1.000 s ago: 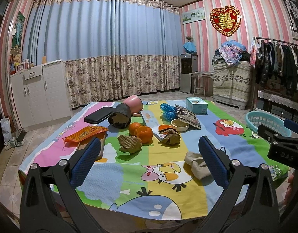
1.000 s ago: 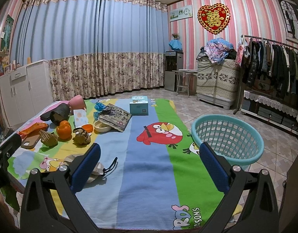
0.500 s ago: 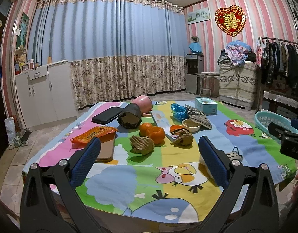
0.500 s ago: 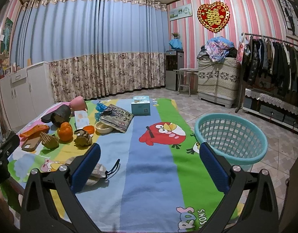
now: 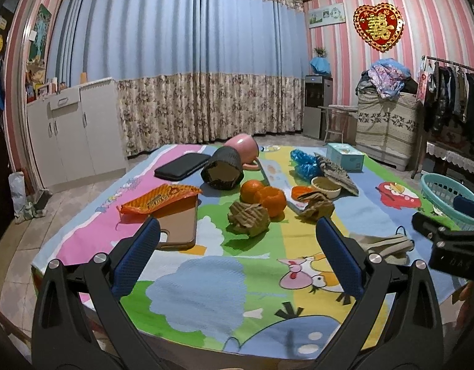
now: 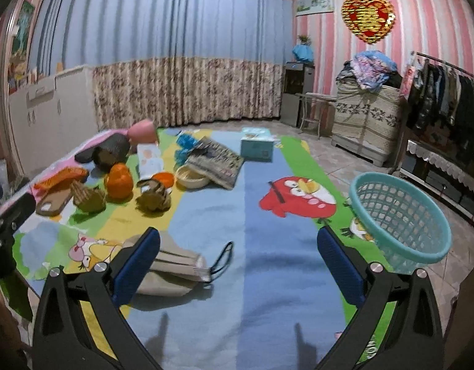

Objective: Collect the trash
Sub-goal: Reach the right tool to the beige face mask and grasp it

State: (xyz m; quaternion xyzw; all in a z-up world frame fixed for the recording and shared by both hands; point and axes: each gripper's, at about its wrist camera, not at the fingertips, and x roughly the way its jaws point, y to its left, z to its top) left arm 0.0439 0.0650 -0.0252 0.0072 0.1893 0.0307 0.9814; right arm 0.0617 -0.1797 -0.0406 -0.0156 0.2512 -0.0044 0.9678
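Note:
Both grippers are open and empty above the near edge of a cartoon-print tablecloth (image 5: 206,277). My left gripper (image 5: 237,259) faces an orange wrapper (image 5: 160,197), two crumpled brown paper wads (image 5: 248,217) (image 5: 317,205), orange peel and a blue crumpled bag (image 5: 305,163). My right gripper (image 6: 237,265) hovers just over a used beige face mask (image 6: 172,266), which lies by its left finger. A teal plastic basket (image 6: 400,215) stands at the table's right edge; it also shows in the left wrist view (image 5: 443,194).
On the table are two oranges (image 5: 263,194), a phone (image 5: 178,225), a black case (image 5: 181,166), a pink mug (image 5: 241,148), a dark cup (image 5: 223,172), a small bowl (image 6: 192,177), a patterned pouch (image 6: 215,162) and a tissue box (image 6: 257,146). Cabinets stand left, a clothes rack right.
The left gripper has shifted left, so the clutter sits further right in its view. The right gripper has moved in lower toward the face mask, and its view is blurred.

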